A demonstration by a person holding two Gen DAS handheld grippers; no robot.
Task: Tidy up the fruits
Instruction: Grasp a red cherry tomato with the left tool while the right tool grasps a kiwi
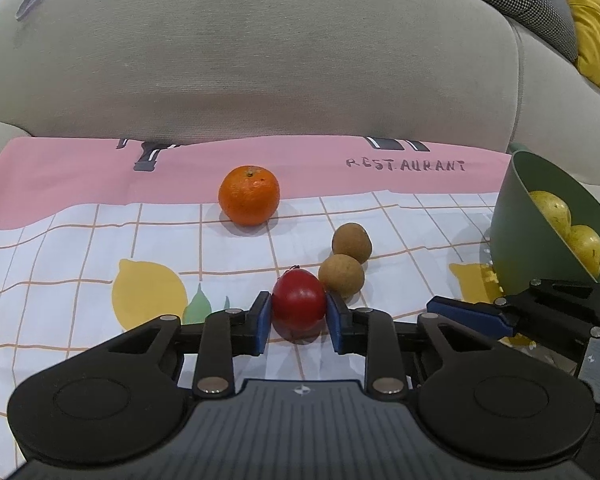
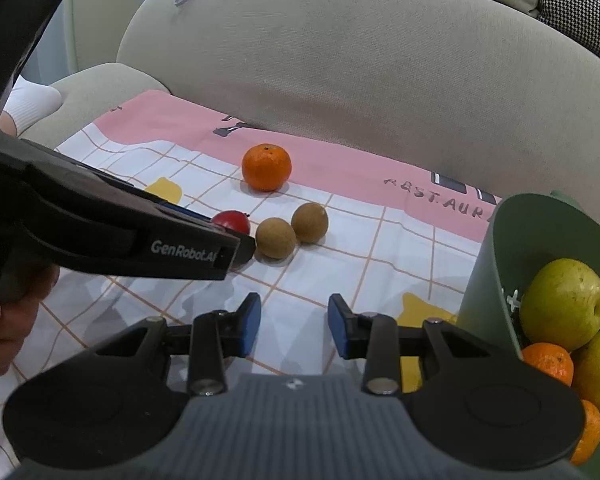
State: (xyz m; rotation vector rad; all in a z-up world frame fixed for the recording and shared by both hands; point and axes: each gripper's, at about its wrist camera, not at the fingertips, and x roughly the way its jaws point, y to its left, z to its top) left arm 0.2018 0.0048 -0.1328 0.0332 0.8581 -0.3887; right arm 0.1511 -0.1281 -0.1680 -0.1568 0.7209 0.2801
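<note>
The work surface is a printed cloth (image 1: pixel 100 240) spread over a sofa seat, pink along its far edge and white with an orange grid toward the near edge. The beige sofa backrest (image 1: pixel 260 60) rises directly behind the far edge.

Left gripper (image 1: pixel 299 312): the fingers (image 1: pixel 260 322) are closed on a small red fruit (image 1: pixel 299 304), with one blue pad pressed to each side of it. The red fruit rests on the cloth near the middle of the near edge. In the right wrist view the left gripper (image 2: pixel 236 250) enters from the left, held by a hand (image 2: pixel 4 320), and covers most of the red fruit (image 2: pixel 232 221).

Right gripper (image 2: pixel 294 326): the fingers (image 2: pixel 249 326) stand at a narrow gap with nothing between them, above bare cloth near the near edge.

Loose fruit on the cloth:
- Two round brown fruits (image 1: pixel 342 275) lie just beside the red fruit, on its far right side. The nearer one sits just behind the left gripper's right-hand pad; whether they touch cannot be told. The two appear to touch each other.
- One orange (image 1: pixel 249 195) sits apart from them, at the boundary of the pink band toward the far edge.

A green bowl (image 2: pixel 496 280) stands at the right edge of the cloth. It holds yellow-green fruits (image 2: pixel 564 304) and small oranges (image 2: pixel 548 362).
</note>
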